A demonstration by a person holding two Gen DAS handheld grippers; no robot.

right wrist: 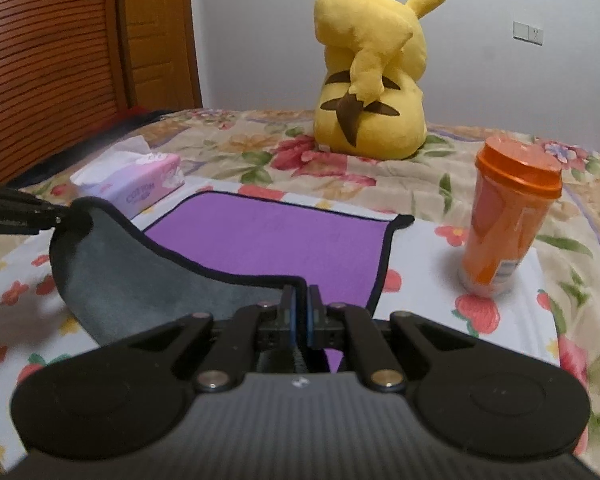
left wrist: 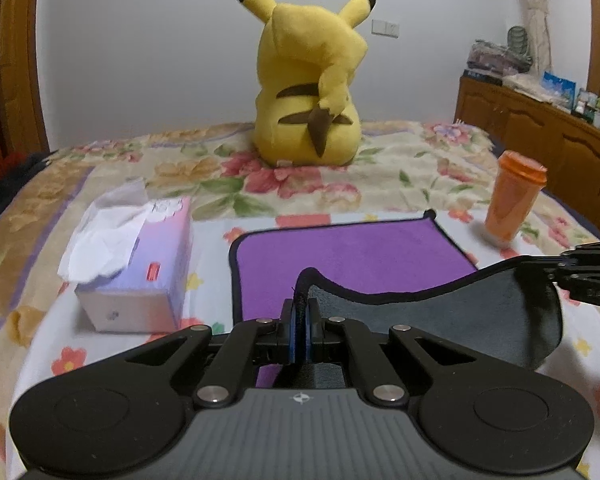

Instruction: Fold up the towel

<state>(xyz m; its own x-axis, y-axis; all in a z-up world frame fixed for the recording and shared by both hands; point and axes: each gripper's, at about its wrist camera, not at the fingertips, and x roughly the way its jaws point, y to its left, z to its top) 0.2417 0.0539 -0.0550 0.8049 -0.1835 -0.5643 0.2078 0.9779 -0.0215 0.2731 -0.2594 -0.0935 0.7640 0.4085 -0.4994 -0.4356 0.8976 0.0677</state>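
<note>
Two near corners of the towel on the bed are pinched, one in your left gripper, one in your right gripper, its long axis running side to side. Uneven travel would skew the fold; drifting right could topple the orange cup.

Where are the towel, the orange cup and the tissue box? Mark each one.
towel point(left wrist: 352, 256): left wrist view, on its flat purple face.
orange cup point(right wrist: 500, 236): right wrist view, on the middle of its body.
tissue box point(left wrist: 140, 280): left wrist view, on its lilac side wall.
</note>
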